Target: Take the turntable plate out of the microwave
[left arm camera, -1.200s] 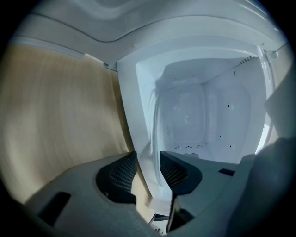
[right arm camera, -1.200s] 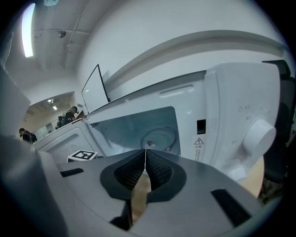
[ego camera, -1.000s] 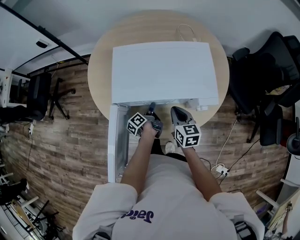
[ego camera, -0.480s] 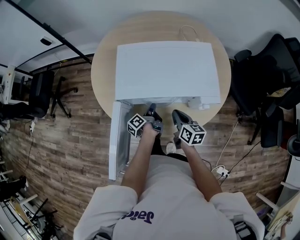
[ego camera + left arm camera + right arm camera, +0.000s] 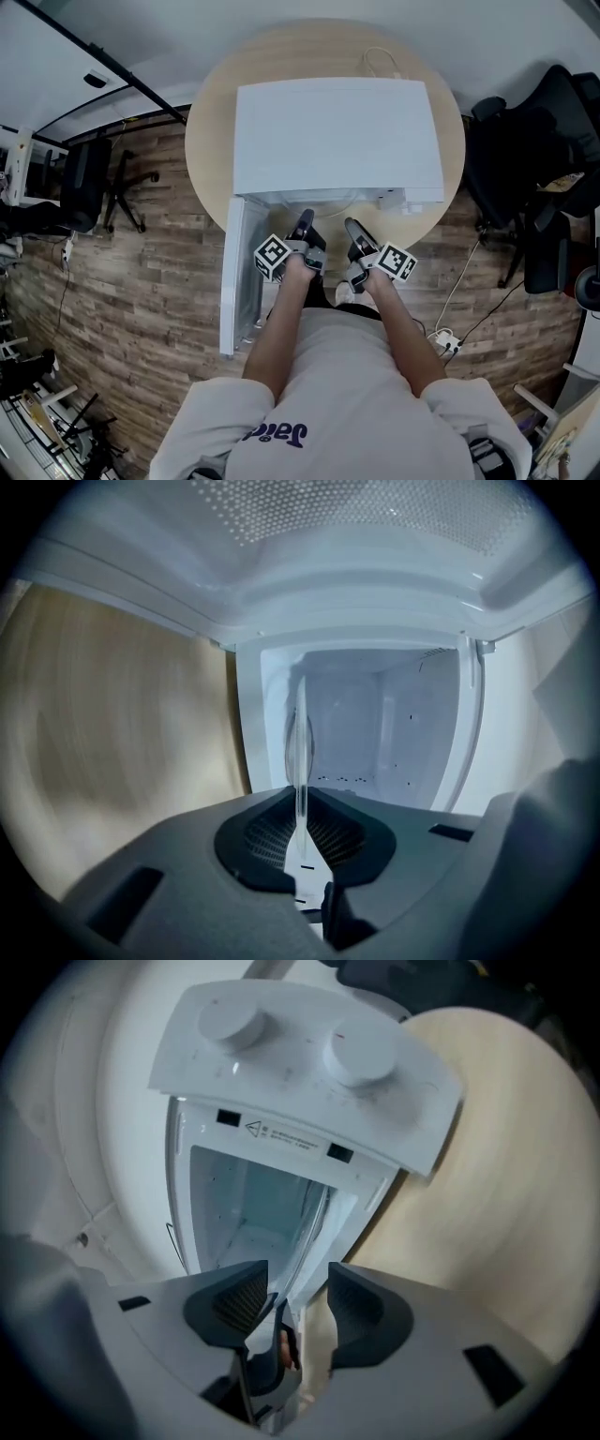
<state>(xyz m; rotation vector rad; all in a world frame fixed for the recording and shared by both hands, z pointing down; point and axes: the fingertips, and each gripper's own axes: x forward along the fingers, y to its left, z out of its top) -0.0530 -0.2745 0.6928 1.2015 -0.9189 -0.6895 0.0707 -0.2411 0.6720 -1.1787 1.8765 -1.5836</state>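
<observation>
The white microwave (image 5: 337, 131) stands on a round wooden table (image 5: 208, 150) with its door (image 5: 236, 272) swung open to the left. In the left gripper view the clear glass turntable plate (image 5: 300, 752) shows edge-on, and my left gripper (image 5: 300, 832) is shut on its rim at the cavity mouth. My right gripper (image 5: 298, 1297) is beside it at the opening, below the panel with two knobs (image 5: 356, 1049). Its jaws are opening. The plate's rim (image 5: 311, 1237) runs between them and the pads do not press on it. In the head view both grippers, left (image 5: 304, 217) and right (image 5: 354, 225), point into the cavity.
A white cable (image 5: 380, 64) lies on the table behind the microwave. Black office chairs stand at the right (image 5: 525, 159) and the left (image 5: 84, 183) on the wood floor. A power strip (image 5: 441, 339) lies on the floor to my right. The open door flanks my left arm.
My right gripper has rolled over, its marker cube swinging out to the right, and has sunk a little at the opening. The left gripper stays at the cavity mouth, barely shifted.
</observation>
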